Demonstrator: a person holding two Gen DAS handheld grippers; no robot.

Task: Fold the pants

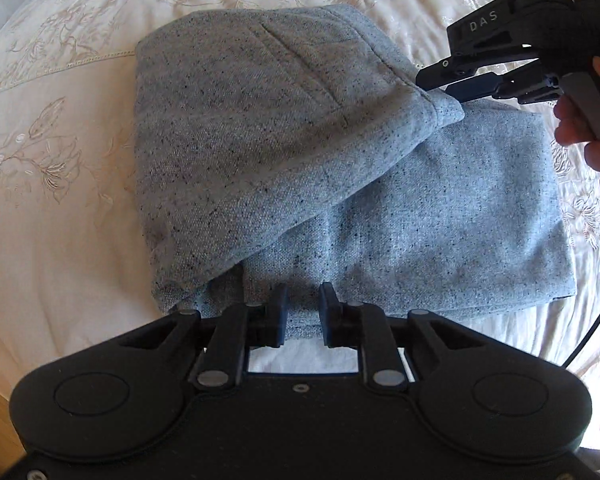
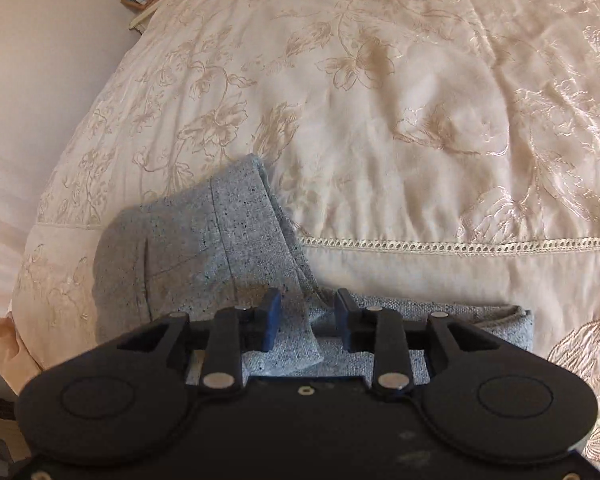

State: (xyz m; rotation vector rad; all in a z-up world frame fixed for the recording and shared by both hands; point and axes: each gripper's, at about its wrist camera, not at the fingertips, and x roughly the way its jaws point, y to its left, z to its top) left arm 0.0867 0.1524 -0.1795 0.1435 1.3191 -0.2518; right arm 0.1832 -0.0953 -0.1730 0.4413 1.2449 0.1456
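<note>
Pants (image 1: 260, 152) lie on the cream embroidered bedspread (image 1: 52, 208), filling the centre of the left wrist view. Folding is well advanced: the garment is already a compact, layered bundle, with an upper flap lying diagonally over a lower layer that shows at the right of the frame. The flap's corner at upper right is not squared to the layer beneath, so alignment and flattening appear to remain.

Left gripper (image 1: 303, 312), at lower centre, stands slightly parted at the near edge of the bundle; no cloth is visibly pinched. Right gripper (image 2: 307, 316) is spread, with the flap's corner lying between its fingers but not pressed by the pads. A hand (image 1: 591, 136) holds it at the right edge.
</note>
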